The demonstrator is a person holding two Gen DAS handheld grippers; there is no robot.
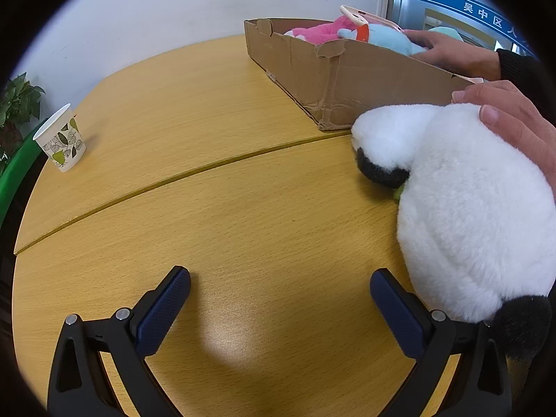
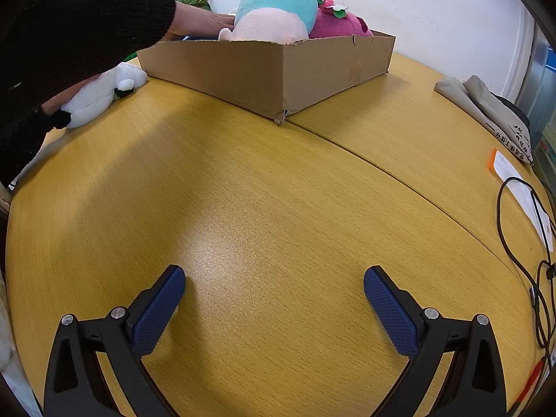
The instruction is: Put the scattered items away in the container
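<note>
A white and black panda plush (image 1: 465, 208) lies on the wooden table at the right, with a bare hand (image 1: 514, 118) resting on it. It also shows in the right wrist view (image 2: 100, 93). The cardboard box (image 1: 347, 76) behind it holds a pink plush (image 1: 316, 33) and a light blue plush (image 1: 385, 38). In the right wrist view the box (image 2: 271, 73) holds a teal and pink plush (image 2: 274, 10) and a magenta plush (image 2: 340, 22). My left gripper (image 1: 279, 278) is open and empty, its right finger beside the panda. My right gripper (image 2: 274, 278) is open and empty over bare table.
A paper cup with leaf print (image 1: 60, 139) stands at the left near a potted plant (image 1: 17, 104). A second hand (image 1: 451, 52) reaches into the box. A folded grey bag (image 2: 486, 111), papers (image 2: 521, 187) and a black cable (image 2: 521, 243) lie at the right.
</note>
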